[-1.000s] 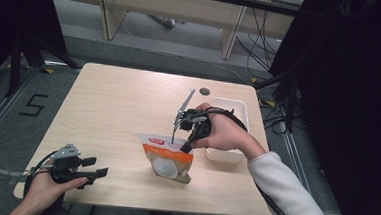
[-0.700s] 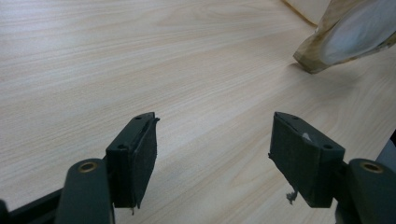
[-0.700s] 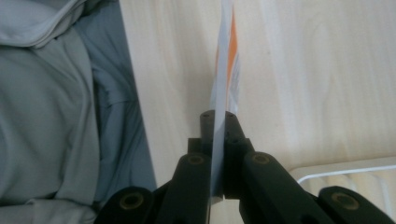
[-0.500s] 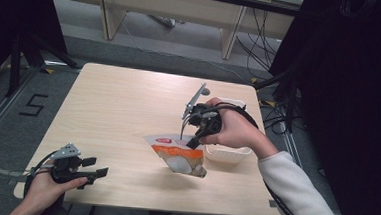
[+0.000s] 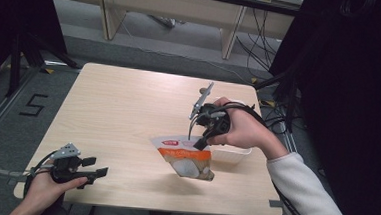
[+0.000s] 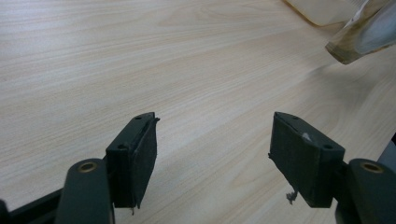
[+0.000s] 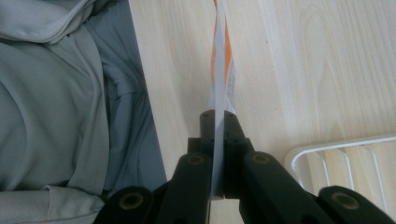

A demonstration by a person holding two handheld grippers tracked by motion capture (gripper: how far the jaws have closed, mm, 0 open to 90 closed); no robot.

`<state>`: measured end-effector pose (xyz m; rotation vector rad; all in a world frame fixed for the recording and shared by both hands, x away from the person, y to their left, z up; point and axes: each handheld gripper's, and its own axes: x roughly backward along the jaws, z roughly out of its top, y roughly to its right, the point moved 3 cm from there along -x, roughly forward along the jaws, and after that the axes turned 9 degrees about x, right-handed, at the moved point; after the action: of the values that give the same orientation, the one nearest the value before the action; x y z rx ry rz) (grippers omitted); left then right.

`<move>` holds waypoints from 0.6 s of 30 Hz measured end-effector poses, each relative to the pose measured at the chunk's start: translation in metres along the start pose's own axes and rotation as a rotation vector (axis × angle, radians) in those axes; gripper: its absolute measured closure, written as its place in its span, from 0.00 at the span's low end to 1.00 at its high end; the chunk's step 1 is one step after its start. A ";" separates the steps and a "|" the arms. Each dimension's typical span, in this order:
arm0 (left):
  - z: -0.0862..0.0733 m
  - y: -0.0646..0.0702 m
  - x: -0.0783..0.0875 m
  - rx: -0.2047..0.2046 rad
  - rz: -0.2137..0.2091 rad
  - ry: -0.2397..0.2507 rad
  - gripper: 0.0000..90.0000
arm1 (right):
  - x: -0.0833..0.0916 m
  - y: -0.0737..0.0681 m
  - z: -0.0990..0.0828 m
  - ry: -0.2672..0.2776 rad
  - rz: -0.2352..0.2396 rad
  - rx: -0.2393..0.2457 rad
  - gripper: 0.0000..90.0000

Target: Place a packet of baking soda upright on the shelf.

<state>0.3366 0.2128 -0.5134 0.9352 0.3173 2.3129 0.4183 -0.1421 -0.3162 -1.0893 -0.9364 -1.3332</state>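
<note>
Right tongs (image 5: 200, 143) are clamped tight on the top edge of the snack pouch (image 5: 185, 160), and the pouch hangs in the air above the counter (image 5: 128, 108), just beside the white tray (image 5: 233, 154) at the near right. In the right gripper view you can see it plainly: both jaws pressed flat against a thin seam of the pouch (image 7: 220, 70), orange and white film running away edge-on, with the tray (image 7: 336, 154) off to one side and the person's grey clothing beyond the counter's edge. Left tongs (image 5: 92, 171) sit low at the near left corner, spread wide and holding nothing, well apart from the action; the left gripper view shows bare wood between the pads and a corner of the pouch (image 6: 359, 37) dangling far off. Now the risk, as I read it: that grip is only on a slim strip of slick film, and the weight hangs below it, so a quick swing toward the tray could let the seam slide out and drop the pouch. It also hangs tilted, so its bottom corner may catch the tray's rim on the way across and tip or shove the light tray.
</note>
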 end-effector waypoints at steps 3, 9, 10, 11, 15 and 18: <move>0.000 0.000 0.000 -0.004 0.001 0.002 0.35 | 0.005 -0.001 -0.003 -0.003 -0.004 -0.010 1.00; 0.000 0.000 0.000 -0.003 -0.001 0.001 0.35 | 0.010 -0.001 -0.005 -0.003 -0.008 -0.015 1.00; 0.000 0.000 0.000 -0.001 0.001 0.001 0.35 | 0.011 -0.001 -0.007 -0.007 -0.016 -0.027 1.00; 0.000 0.000 0.000 -0.005 0.000 0.002 0.35 | 0.012 -0.001 -0.008 -0.006 -0.010 -0.017 1.00; 0.000 0.000 0.000 -0.004 0.001 0.001 0.35 | 0.012 -0.002 -0.009 -0.014 -0.010 -0.017 1.00; 0.000 0.000 0.000 -0.005 0.001 0.001 0.35 | 0.014 -0.003 -0.011 -0.025 -0.010 -0.034 1.00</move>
<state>0.3365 0.2128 -0.5133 0.9321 0.3115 2.3141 0.4146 -0.1557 -0.3055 -1.1312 -0.9413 -1.3509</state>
